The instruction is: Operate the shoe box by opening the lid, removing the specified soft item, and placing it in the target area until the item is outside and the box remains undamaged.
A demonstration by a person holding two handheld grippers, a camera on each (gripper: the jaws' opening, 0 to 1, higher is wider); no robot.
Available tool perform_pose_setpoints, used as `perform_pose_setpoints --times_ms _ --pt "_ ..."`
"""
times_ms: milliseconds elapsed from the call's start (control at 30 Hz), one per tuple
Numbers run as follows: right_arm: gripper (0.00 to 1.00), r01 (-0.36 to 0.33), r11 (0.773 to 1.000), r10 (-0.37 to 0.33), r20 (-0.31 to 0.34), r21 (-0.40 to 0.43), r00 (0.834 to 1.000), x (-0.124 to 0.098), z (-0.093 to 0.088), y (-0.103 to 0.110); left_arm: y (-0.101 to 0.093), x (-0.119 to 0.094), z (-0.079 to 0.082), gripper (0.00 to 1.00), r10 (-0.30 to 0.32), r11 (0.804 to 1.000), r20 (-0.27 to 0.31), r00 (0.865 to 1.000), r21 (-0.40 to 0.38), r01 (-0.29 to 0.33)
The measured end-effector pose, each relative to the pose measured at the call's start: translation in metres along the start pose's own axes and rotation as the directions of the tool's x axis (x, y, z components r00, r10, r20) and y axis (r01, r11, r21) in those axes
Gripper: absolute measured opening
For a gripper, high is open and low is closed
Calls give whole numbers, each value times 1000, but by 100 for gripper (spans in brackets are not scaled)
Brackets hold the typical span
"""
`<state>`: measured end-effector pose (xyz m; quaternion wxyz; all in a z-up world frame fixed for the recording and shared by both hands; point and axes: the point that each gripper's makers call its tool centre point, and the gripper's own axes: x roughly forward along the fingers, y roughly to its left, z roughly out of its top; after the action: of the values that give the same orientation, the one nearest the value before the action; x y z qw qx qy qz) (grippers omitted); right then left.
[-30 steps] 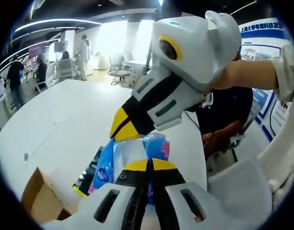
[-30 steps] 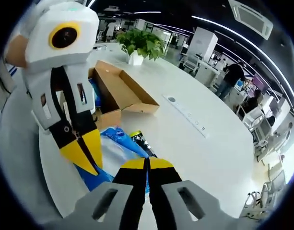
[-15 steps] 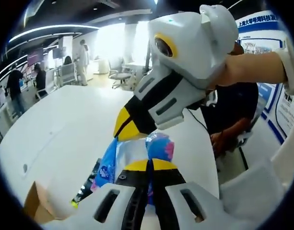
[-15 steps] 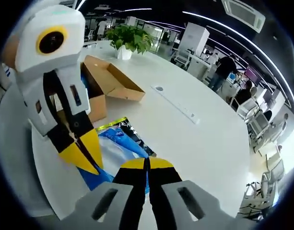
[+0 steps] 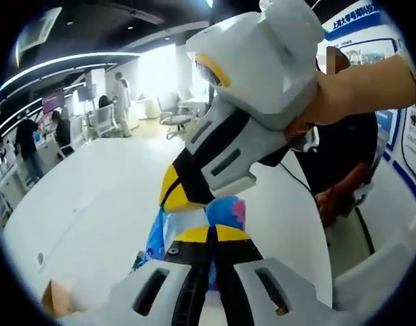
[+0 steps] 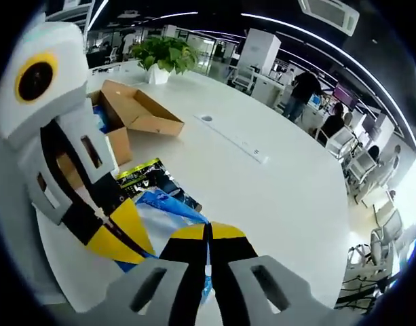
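Farther from the shoe box (image 6: 129, 109) now, we keep both the left hand-held gripper (image 5: 209, 234) and right hand-held gripper (image 6: 209, 232) clamped on the blue soft pack (image 6: 170, 210) above the surface (image 6: 262, 183).

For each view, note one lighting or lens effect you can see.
Left gripper view: the far windows are blown out white, washing out detail there. Right gripper view: fisheye bends the white table edge and ceiling light strips into curves; the plant stays sharp.
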<state>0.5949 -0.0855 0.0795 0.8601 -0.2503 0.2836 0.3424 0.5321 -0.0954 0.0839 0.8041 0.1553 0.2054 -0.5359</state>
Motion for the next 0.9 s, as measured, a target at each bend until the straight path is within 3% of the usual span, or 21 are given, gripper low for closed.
perform_pose_setpoints --times_ms 467,900 --pt "0 70 995 -70 -5 68 998 7 -20 -35 12 39 0 0 46 995 24 999 91 -48" --pt "0 103 988 -98 -50 117 994 21 -48 -55 15 77 -7 0 29 996 18 999 81 -30"
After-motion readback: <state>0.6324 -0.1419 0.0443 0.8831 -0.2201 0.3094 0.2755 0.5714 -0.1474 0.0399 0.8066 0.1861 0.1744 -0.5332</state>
